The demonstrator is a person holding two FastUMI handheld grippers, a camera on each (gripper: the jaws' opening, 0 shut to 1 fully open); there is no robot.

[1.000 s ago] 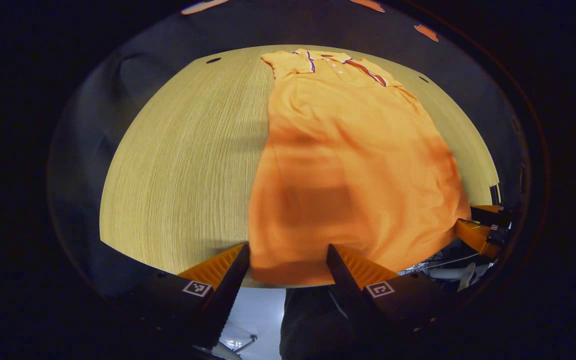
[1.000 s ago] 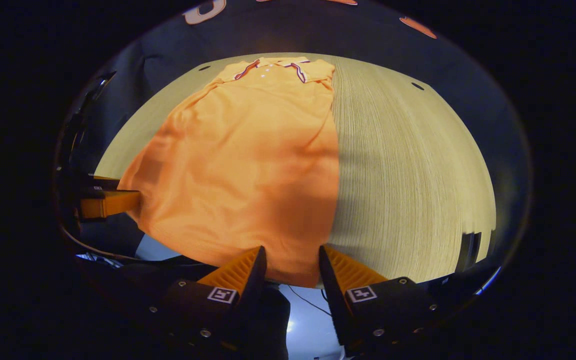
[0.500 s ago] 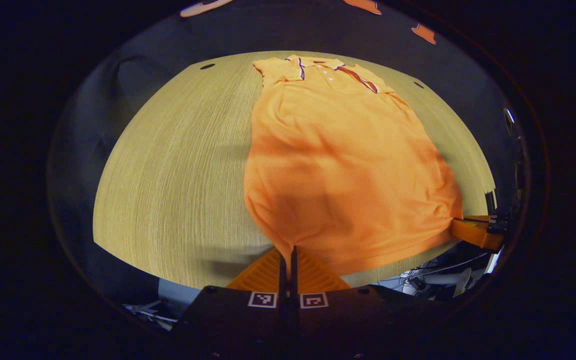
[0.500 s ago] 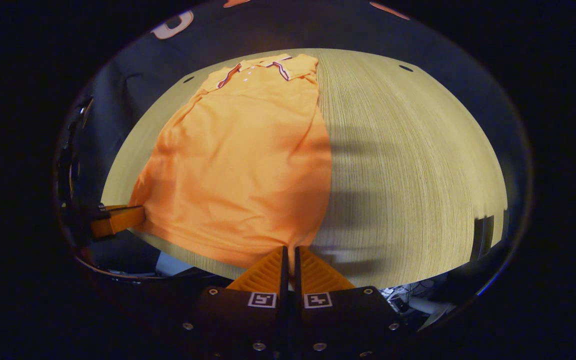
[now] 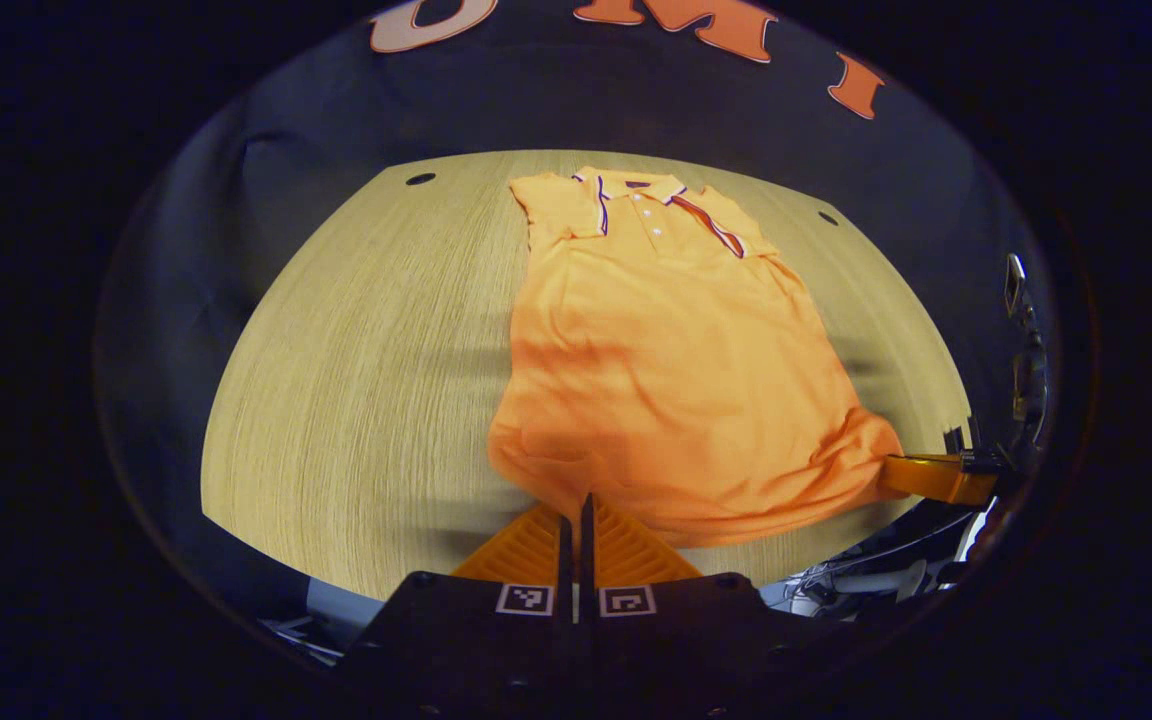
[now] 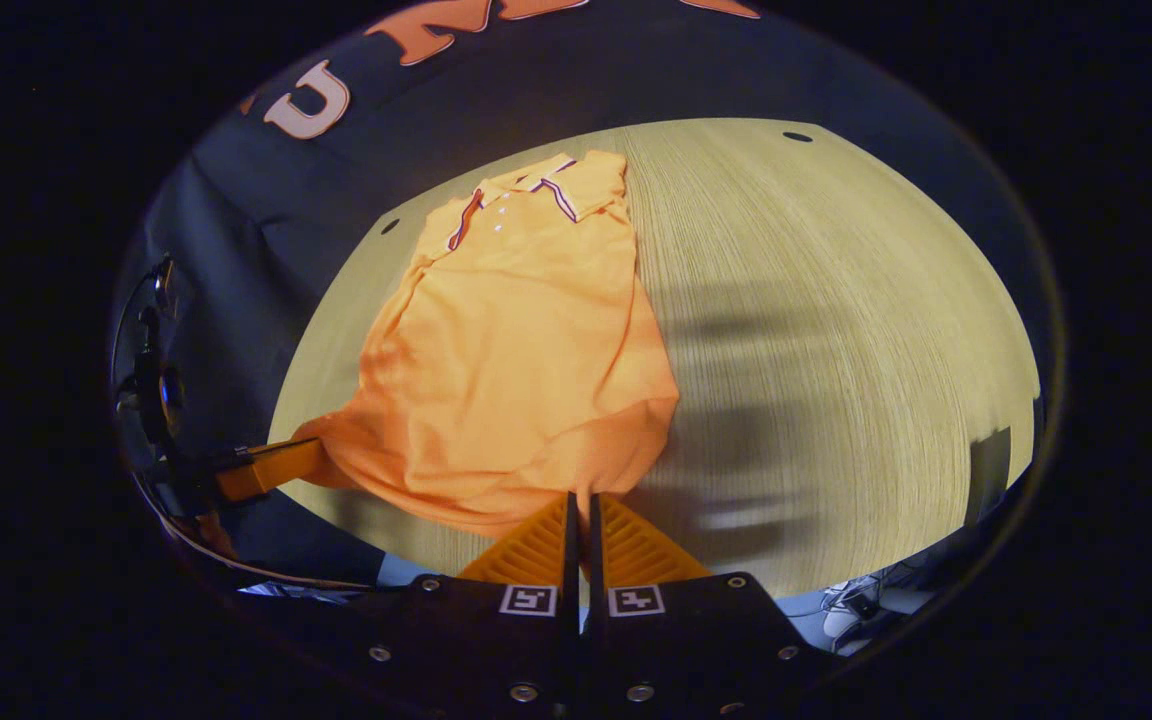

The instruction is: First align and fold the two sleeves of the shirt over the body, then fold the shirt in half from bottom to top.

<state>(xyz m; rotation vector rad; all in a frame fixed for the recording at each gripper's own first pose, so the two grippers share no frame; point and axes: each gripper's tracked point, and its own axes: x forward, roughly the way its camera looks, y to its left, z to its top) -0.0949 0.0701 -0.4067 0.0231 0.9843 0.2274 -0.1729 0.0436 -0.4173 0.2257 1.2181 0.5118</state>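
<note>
An orange polo shirt (image 5: pixel 666 350) lies face up on the wooden table (image 5: pixel 356 380), collar at the far end, both sleeves folded over the body. My left gripper (image 5: pixel 576 498) is shut on the shirt's bottom hem at its left corner. My right gripper (image 6: pixel 581 497) is shut on the hem at the right corner of the shirt (image 6: pixel 516 350). The hem is raised off the table between them. In the left gripper view the right gripper (image 5: pixel 886 472) shows at the right edge. In the right gripper view the left gripper (image 6: pixel 311 455) shows at the left.
Bare wood of the table (image 6: pixel 836 330) spreads to both sides of the shirt. Small dark holes (image 5: pixel 420 179) mark the table's far corners. Cables and stand legs (image 5: pixel 876 580) lie below the near edge.
Both grippers went from open around the hem to shut on it. They have since lifted the hem and pulled back, so the shirt looks smaller and its bottom edge bunches.
</note>
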